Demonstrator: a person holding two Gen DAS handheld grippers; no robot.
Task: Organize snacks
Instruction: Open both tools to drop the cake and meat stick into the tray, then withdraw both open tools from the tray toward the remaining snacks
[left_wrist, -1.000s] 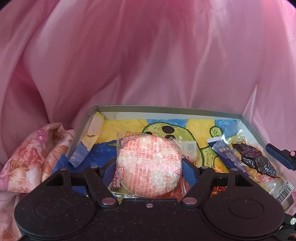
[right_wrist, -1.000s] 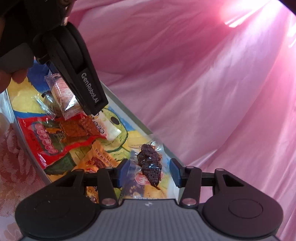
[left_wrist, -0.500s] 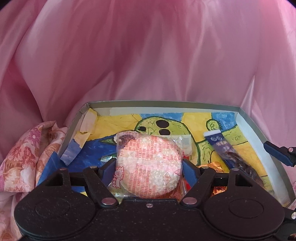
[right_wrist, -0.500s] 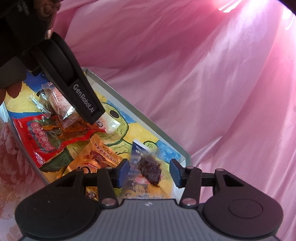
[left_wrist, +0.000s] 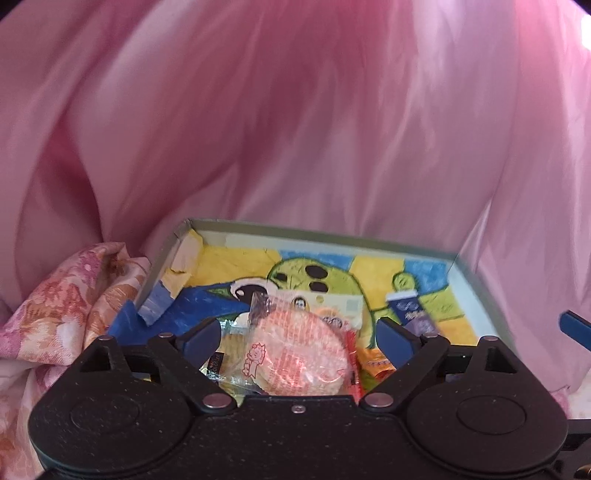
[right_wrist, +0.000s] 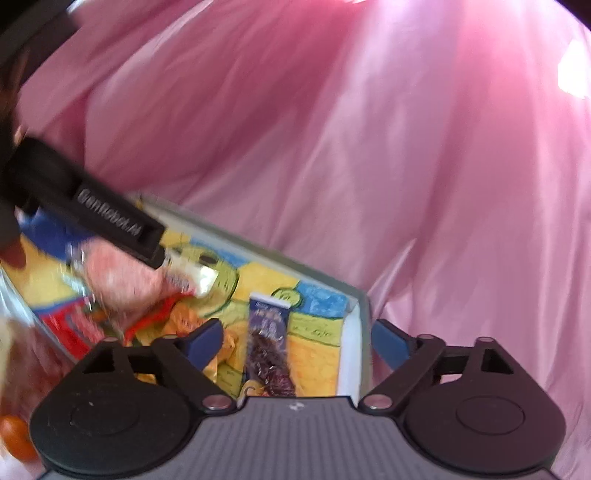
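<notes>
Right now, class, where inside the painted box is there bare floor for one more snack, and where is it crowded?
Bare floor lies along the box's far wall, over the yellow and blue paint, and by the torn left corner. The near middle is crowded: the round cake, the orange packet and the blue packet on the right.

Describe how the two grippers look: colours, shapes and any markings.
The left gripper has a speckled black body with two round lobes, black linkage arms with silver pins, and blue pads. White "GenRobot.AI" lettering runs along its side in the right wrist view. The right gripper is alike, but its centre is ribbed grey.
</notes>
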